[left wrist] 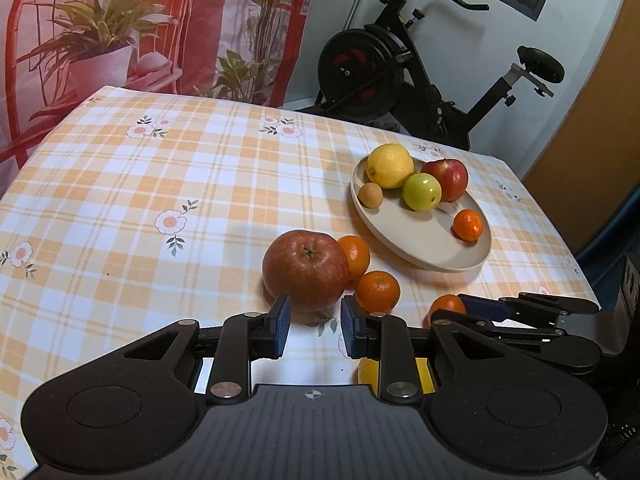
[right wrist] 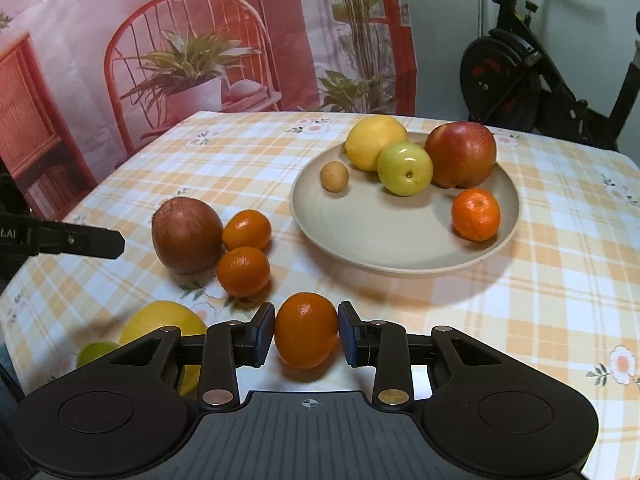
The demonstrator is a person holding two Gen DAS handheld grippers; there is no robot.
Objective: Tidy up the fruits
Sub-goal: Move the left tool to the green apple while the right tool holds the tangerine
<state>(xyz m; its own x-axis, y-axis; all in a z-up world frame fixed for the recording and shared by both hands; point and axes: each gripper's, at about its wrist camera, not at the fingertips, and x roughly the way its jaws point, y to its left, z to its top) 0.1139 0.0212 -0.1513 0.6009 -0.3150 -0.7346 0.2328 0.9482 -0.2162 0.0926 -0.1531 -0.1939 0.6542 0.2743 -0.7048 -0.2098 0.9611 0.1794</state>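
A beige plate (right wrist: pixel 360 236) (left wrist: pixel 416 248) holds a lemon (right wrist: pixel 374 142), a green apple (right wrist: pixel 405 168), a red apple (right wrist: pixel 460 154), a small brown fruit (right wrist: pixel 334 176) and a mandarin (right wrist: pixel 476 214). On the cloth lie a large red apple (left wrist: pixel 306 270) (right wrist: pixel 186 234) and two mandarins (right wrist: pixel 247 229) (right wrist: pixel 243 271). My right gripper (right wrist: pixel 306 332) is closed around a mandarin (right wrist: pixel 306 330) on the table. My left gripper (left wrist: pixel 314 328) is open and empty, just short of the large apple.
A yellow fruit (right wrist: pixel 164 322) and a green one (right wrist: pixel 96 352) lie at the near left, partly hidden by my right gripper. An exercise bike (left wrist: pixel 400 64) stands beyond the table's far edge. The checked cloth (left wrist: pixel 140 200) stretches to the left.
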